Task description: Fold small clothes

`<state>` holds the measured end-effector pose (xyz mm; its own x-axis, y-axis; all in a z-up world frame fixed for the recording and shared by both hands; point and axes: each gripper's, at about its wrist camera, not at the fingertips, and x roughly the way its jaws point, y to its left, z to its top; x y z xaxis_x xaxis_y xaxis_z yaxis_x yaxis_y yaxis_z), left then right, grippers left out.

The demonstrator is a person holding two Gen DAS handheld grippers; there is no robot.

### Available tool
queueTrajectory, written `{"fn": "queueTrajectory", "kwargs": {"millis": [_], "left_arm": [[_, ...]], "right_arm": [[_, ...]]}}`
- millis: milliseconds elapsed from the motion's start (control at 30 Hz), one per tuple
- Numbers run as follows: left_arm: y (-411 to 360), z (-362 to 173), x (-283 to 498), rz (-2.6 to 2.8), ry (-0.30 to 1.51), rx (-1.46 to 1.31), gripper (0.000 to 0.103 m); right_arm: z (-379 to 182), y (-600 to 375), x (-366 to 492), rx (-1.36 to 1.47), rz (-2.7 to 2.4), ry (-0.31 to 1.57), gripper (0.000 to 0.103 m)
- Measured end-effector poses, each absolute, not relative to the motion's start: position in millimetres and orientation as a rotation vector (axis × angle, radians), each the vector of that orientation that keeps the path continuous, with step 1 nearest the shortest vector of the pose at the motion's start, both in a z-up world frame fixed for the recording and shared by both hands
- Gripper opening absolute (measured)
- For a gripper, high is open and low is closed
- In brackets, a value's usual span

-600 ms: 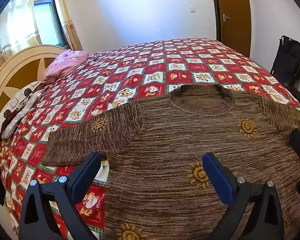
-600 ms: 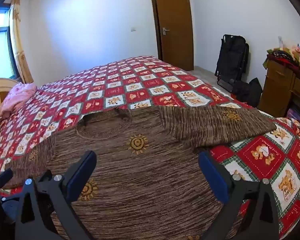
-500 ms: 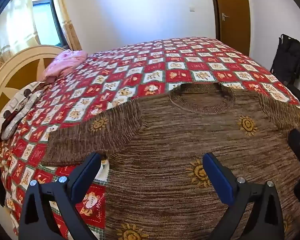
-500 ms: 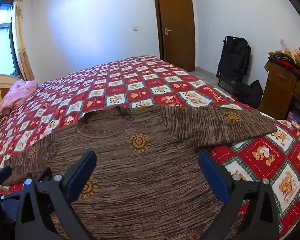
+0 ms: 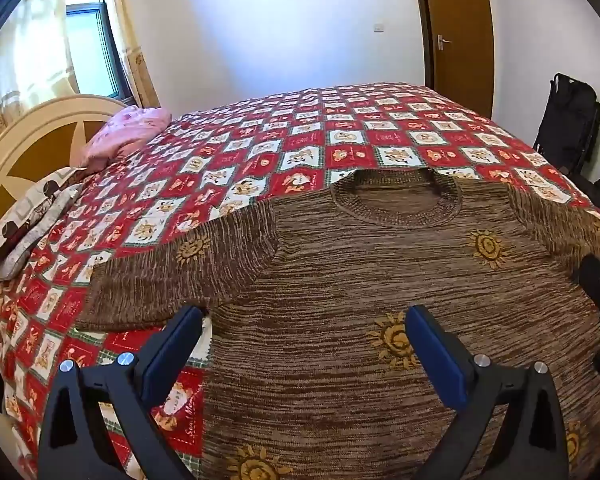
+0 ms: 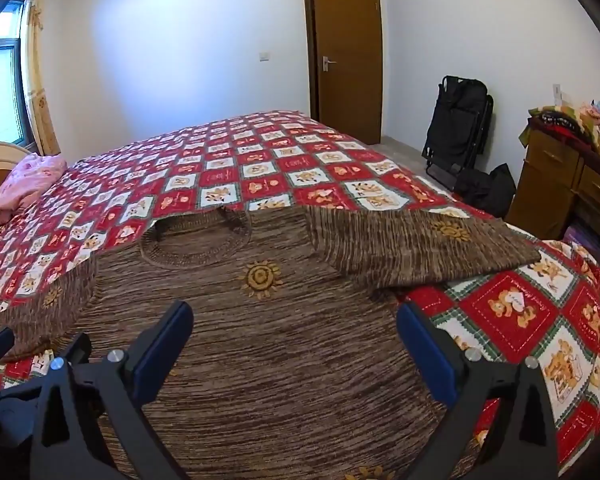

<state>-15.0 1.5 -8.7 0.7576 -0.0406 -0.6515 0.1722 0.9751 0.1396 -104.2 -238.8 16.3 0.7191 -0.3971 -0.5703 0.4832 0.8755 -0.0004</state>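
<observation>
A brown marled knitted sweater with golden sun motifs [image 5: 380,280] lies flat, front up, on a bed covered by a red, white and green patchwork quilt with teddy-bear squares [image 5: 260,152]. The sweater sits at the near edge of the bed, its round ribbed neckline [image 5: 396,204] pointing toward the far edge and both sleeves spread out sideways. One sleeve [image 5: 172,268] stretches toward the headboard side of the bed; the other sleeve [image 6: 420,244] reaches toward the foot side, lying flat on the quilt. The left gripper, black with blue pads [image 5: 300,344], hovers above the lower part of the sweater on the headboard side, its jaws spread wide with nothing between them; one finger is over the quilt just beside the sweater's side edge, the other over the knit. The right gripper, also black with blue pads [image 6: 296,344], hangs above the sweater's body on the foot side, its jaws likewise spread wide and empty, one finger over the knit and the other near the sweater's side edge. A pink bundled cloth [image 5: 128,136] rests at the head corner of the bed, beside a cream and brown curved wooden headboard [image 5: 24,148]. A brown wooden door [image 6: 346,56] stands closed in the far wall, and a black folded chair [image 6: 458,120] leans against the wall beside it.
</observation>
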Motion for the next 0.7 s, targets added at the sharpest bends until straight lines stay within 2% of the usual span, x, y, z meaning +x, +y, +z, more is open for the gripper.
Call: {"fn": "queueTrajectory", "kwargs": {"millis": [700], "left_arm": [[-12, -9, -21, -0.143, 0.721, 0.24, 0.102]], "right_arm": [[17, -248, -106, 0.184, -0.503, 0.61, 0.103]]}}
